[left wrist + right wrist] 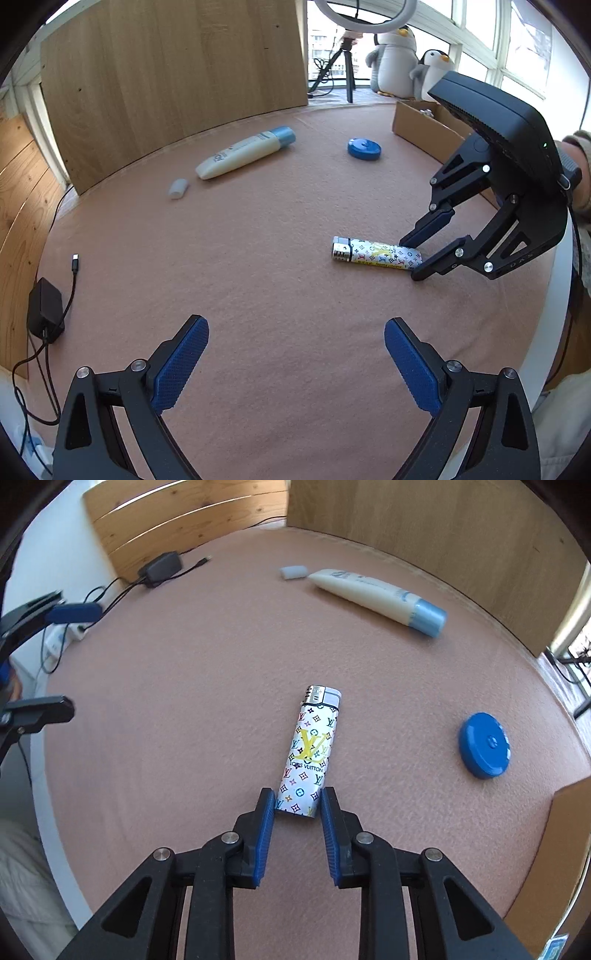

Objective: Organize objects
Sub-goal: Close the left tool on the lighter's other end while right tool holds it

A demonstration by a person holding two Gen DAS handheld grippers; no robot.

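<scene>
**Lighter between the tips of the right tongs, on the felt-covered table**

The patterned lighter (309, 753) lies flat on the pinkish felt table top (177, 709), its metal head pointing away from the right gripper (297, 800). Its base end sits between the two blue pads (266, 823), which stand close against either side of it; the left pad meets the lighter's corner, while contact on the other side cannot be settled. The jaws are drawn nearly together around this end. Seen from the left wrist, the same lighter (376, 254) rests with both finger tips of the right gripper (410, 258) bracketing its near end. The left gripper (295, 354) hovers well apart from the lighter, its jaws spread wide with nothing between them. Farther off lie a cream tube with a blue cap (376, 596), a small white cap (293, 572) just beside the tube's tail, and a round blue disc (484, 749). A cardboard box (424, 129) stands at the table's edge.
</scene>
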